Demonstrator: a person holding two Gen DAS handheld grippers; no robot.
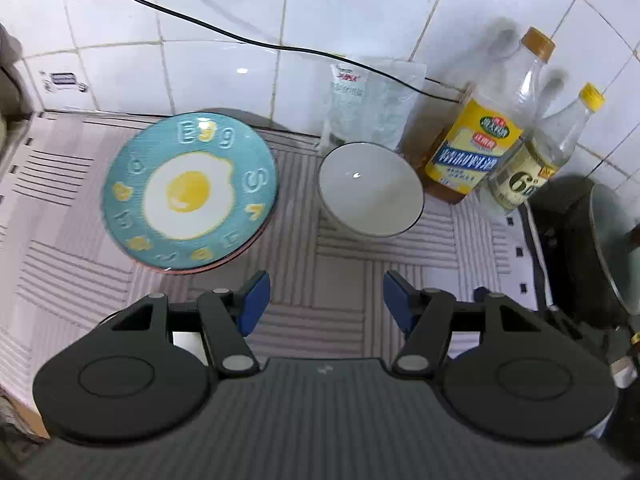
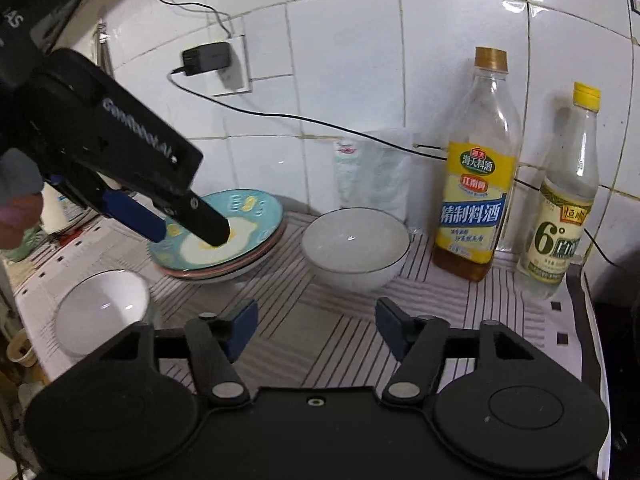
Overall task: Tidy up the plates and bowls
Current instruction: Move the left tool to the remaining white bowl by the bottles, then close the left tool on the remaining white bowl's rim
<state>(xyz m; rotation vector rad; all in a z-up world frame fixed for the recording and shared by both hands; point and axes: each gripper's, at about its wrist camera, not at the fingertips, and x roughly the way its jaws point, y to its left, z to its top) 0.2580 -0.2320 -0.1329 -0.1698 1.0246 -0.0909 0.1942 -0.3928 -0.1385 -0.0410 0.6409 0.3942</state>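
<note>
Both the left gripper (image 1: 326, 300) and right gripper (image 2: 316, 326) stand released, holding nothing; the small bowl (image 2: 100, 310) should be gripped by its rim and nested squarely in the large bowl (image 2: 354, 250).

This is a home kitchen. White glazed wall tiles (image 2: 344, 80) fill the upper half of both views, with a wall socket (image 2: 236, 66) at upper left holding a black charger (image 2: 206, 58) whose cable (image 1: 248, 40) trails across the tiles. On the desk lies a striped cloth (image 1: 340, 280) carrying crockery: a teal plate with a fried-egg picture (image 1: 188, 196) at centre left and a white bowl (image 1: 370, 190) beside it. At right stand a bottle of cooking wine (image 2: 476, 184) and a bottle of white vinegar (image 2: 560, 208), and a dark pan (image 1: 592, 248) sits at the right edge.
</note>
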